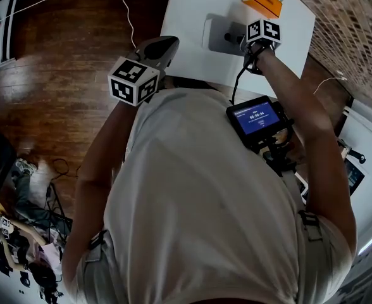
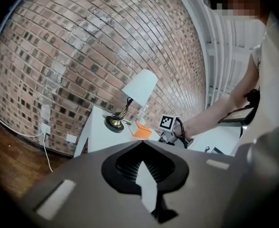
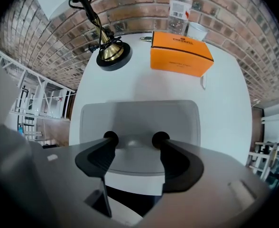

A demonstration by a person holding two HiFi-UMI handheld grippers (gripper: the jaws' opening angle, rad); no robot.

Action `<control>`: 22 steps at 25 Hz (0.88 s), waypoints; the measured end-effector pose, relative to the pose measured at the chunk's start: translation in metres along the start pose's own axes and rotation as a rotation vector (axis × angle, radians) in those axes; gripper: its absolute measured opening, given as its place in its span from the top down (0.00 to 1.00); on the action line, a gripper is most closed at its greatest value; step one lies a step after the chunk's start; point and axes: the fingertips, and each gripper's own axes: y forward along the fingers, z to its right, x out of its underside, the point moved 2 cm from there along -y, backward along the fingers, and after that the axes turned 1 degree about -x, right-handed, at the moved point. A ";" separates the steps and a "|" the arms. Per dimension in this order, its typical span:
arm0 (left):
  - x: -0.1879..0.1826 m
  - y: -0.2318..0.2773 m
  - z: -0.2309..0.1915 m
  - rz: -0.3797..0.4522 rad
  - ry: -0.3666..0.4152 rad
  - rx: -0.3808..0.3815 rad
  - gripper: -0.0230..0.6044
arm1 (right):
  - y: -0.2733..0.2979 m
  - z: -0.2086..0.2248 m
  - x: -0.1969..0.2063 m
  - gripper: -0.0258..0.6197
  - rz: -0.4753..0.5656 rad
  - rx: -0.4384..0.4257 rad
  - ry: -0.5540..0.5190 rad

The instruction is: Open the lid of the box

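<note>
Now the right gripper (image 3: 135, 139) has its jaws spread either side of a low bump on the lid (image 3: 139, 120) of the grey box (image 3: 89, 115), which sits near the white table's (image 3: 225, 103) front edge. The left gripper (image 2: 142, 148), jaws pressed together and empty, is held by the table's left edge.

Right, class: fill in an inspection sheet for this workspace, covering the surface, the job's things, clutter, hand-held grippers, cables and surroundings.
Surface: white table.
Job's things: grey box, lid down.
Clutter: orange box, lamp, bottle and cup, all behind the grey box, near the wall.
Grippers: right hand-held gripper open, jaws apart either side of a bump on the lid; left hand-held gripper shut, empty, held up beside the table.
Cables: white cable across the floor; black cable leading down from the right hand-held gripper.
Surroundings: brick wall, wooden floor.
</note>
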 end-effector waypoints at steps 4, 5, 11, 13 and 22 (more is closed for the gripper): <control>0.008 0.005 0.006 -0.005 0.009 -0.005 0.96 | 0.005 0.009 0.003 0.50 0.012 0.010 0.002; 0.010 0.006 0.007 -0.008 0.008 -0.006 0.96 | 0.006 0.010 0.003 0.50 0.015 0.016 0.000; 0.012 0.004 0.013 -0.023 0.011 -0.005 0.96 | 0.011 0.001 0.003 0.52 0.010 0.036 -0.036; 0.010 0.002 0.012 -0.027 0.011 -0.005 0.96 | 0.010 -0.001 0.002 0.53 0.006 0.025 -0.037; 0.003 0.008 0.011 -0.055 0.043 0.019 0.96 | -0.011 -0.014 -0.004 0.53 0.032 -0.035 -0.099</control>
